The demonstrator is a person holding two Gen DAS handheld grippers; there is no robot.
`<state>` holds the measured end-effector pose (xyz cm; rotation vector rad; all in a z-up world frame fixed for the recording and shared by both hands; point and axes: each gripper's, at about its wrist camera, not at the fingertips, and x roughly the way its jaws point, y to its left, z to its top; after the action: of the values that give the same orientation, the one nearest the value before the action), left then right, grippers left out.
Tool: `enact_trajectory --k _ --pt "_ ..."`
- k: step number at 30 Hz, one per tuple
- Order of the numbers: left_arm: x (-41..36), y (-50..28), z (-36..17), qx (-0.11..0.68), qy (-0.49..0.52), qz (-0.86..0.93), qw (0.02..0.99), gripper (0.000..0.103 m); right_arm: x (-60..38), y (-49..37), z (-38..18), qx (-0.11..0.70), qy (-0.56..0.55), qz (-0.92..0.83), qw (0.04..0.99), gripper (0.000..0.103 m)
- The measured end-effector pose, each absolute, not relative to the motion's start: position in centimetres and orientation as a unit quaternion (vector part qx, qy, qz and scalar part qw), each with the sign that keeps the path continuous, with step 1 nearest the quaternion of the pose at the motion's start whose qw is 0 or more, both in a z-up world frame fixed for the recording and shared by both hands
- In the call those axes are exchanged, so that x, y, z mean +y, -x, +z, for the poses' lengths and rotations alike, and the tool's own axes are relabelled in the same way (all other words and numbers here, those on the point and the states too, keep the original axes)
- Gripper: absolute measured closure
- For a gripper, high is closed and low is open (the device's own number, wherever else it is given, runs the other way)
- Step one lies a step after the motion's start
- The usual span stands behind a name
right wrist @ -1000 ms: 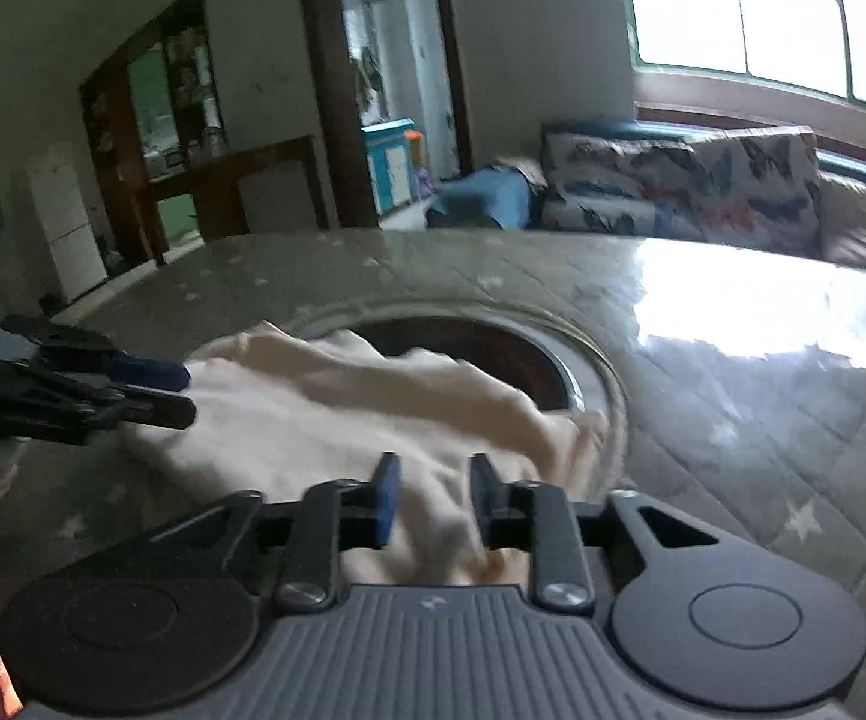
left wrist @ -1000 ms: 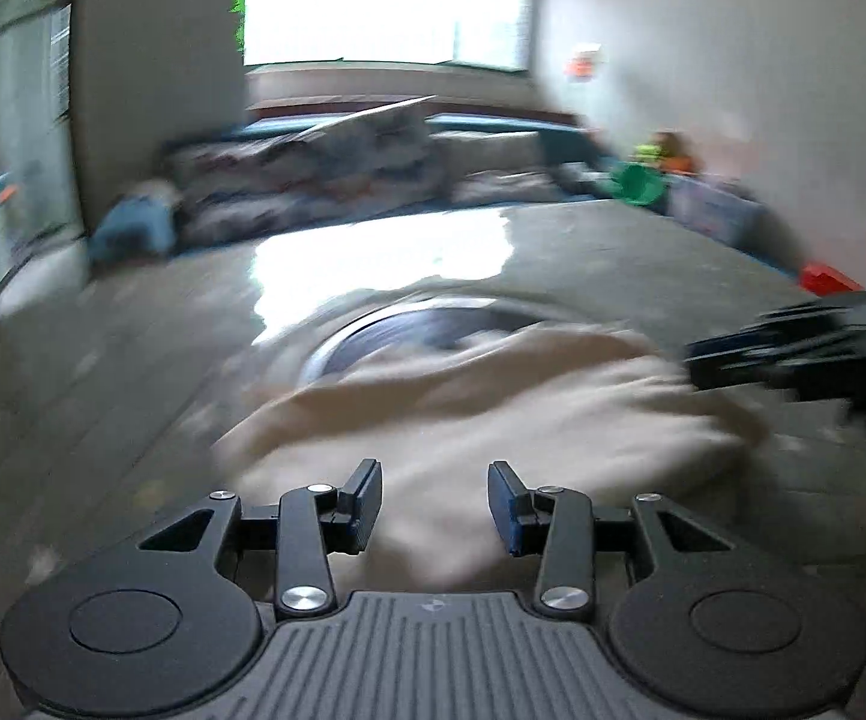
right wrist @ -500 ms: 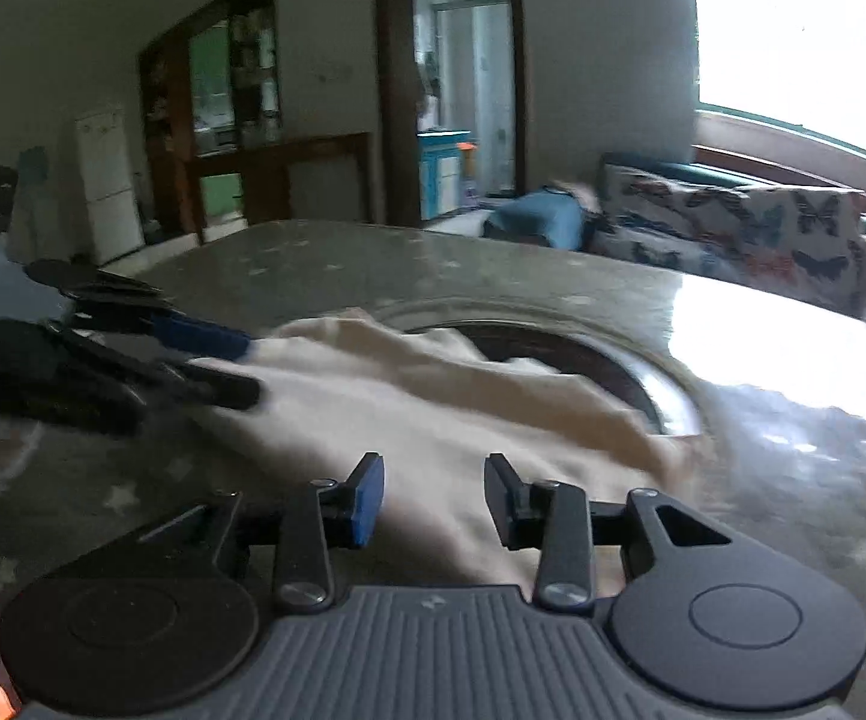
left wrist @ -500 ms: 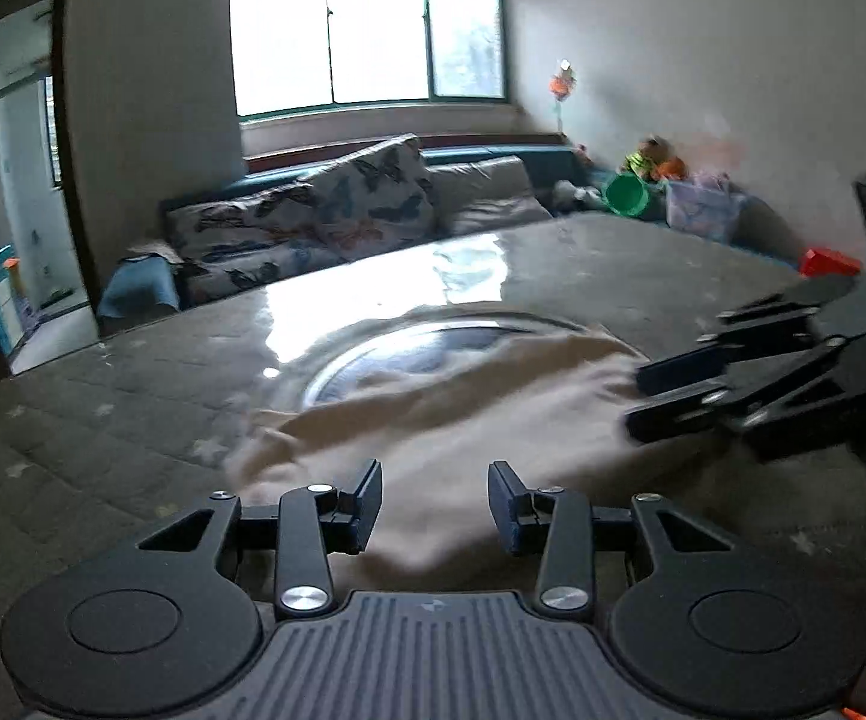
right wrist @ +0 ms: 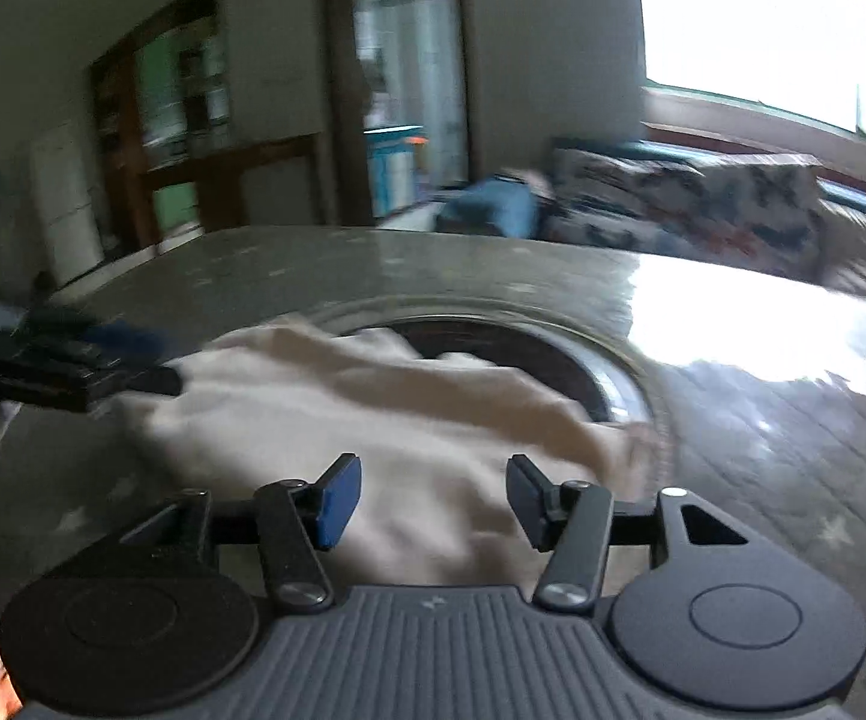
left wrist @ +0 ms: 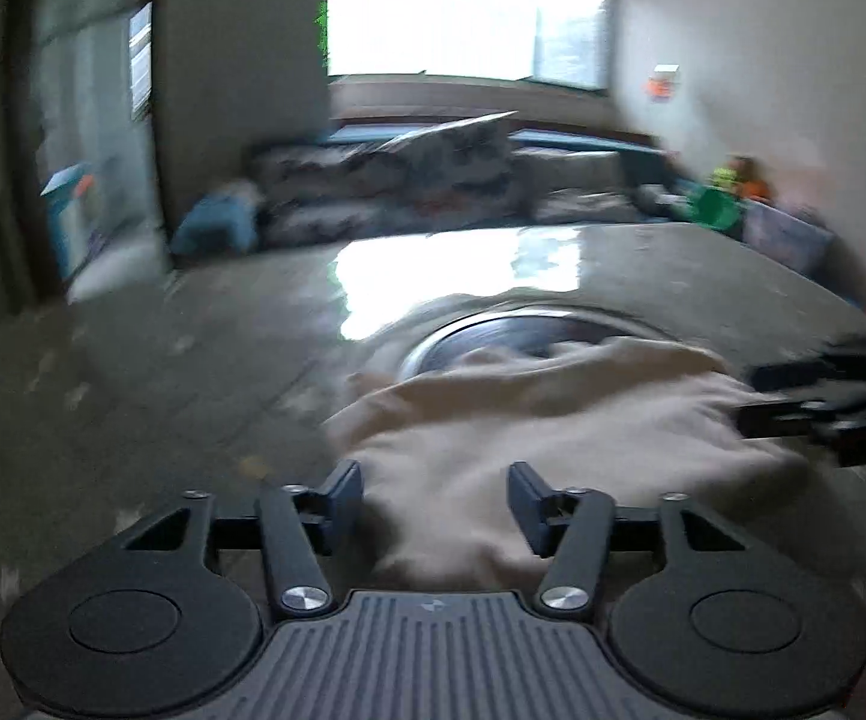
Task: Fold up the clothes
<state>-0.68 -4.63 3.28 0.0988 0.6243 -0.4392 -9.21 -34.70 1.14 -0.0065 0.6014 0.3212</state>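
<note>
A cream garment (left wrist: 529,420) lies crumpled on the grey star-patterned table, partly over a round inset disc (left wrist: 493,336). My left gripper (left wrist: 436,501) is open and empty, just above the garment's near left edge. My right gripper (right wrist: 433,498) is open and empty over the garment (right wrist: 384,414) at its near right side. Each gripper shows in the other's view: the right one (left wrist: 823,402) at the garment's right edge, the left one (right wrist: 72,372) at its left edge. Both views are motion-blurred.
The table (left wrist: 162,372) stretches wide around the garment, with a bright window reflection (right wrist: 751,330) on it. A sofa with patterned cushions (left wrist: 433,180) stands behind the table. Toys and a green bucket (left wrist: 718,207) sit at the far right wall.
Both grippers have opened wider, the right one most. Both cameras have tilted down and moved in closer over the garment, with blur. The garment lies much as before.
</note>
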Motion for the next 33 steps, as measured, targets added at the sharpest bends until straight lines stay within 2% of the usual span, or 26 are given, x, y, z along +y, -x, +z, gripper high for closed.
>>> enact_trajectory --k 2,6,12,15,16,19,20,21,22,24,27,33 --pt "-4.1 -0.6 2.8 0.333 -0.023 -0.192 0.923 0.036 -35.5 8.3 0.9 0.299 -0.001 0.132 0.945 0.044" --pt "-3.9 -1.4 2.2 0.357 -0.005 -0.184 0.916 0.024 -36.6 6.5 0.0 0.314 -0.016 0.099 0.944 0.038" --pt "-4.4 -1.9 1.7 0.369 -0.005 -0.181 0.912 0.019 -37.5 5.0 -1.3 0.334 -0.047 0.077 0.938 0.037" --pt "-4.8 -1.8 1.5 0.366 -0.01 -0.18 0.913 0.02 -37.1 5.0 -1.7 0.336 -0.05 0.079 0.937 0.038" --pt "-5.0 -1.8 1.5 0.366 -0.011 -0.181 0.913 0.02 -37.0 5.0 -1.8 0.335 -0.05 0.079 0.938 0.045" --pt "-5.7 -1.6 1.4 0.362 -0.026 -0.183 0.913 0.029 -36.8 5.0 -1.7 0.335 -0.051 0.076 0.938 0.058" --pt "-6.0 -1.5 1.4 0.36 -0.031 -0.185 0.914 0.04 -36.9 5.0 -1.6 0.335 -0.055 0.076 0.938 0.061" --pt "-6.2 -1.4 1.5 0.359 -0.031 -0.187 0.914 0.052 -37.1 5.1 -1.6 0.334 -0.061 0.078 0.937 0.07" --pt "-6.3 -1.4 1.6 0.361 -0.028 -0.19 0.913 0.058 -37.2 5.1 -1.5 0.333 -0.067 0.08 0.937 0.083" --pt "-6.6 -1.5 1.8 0.363 -0.022 -0.19 0.912 0.075 -37.2 5.4 -1.3 0.328 -0.073 0.085 0.938 0.084" --pt "-6.6 -1.7 2.5 0.362 -0.017 -0.187 0.913 0.081 -37.4 5.9 -0.7 0.316 -0.08 0.09 0.941 0.085" --pt "-8.3 -1.2 5.3 0.328 -0.037 -0.221 0.918 0.083 -38.7 7.6 2.1 0.279 -0.073 0.084 0.954 0.086"
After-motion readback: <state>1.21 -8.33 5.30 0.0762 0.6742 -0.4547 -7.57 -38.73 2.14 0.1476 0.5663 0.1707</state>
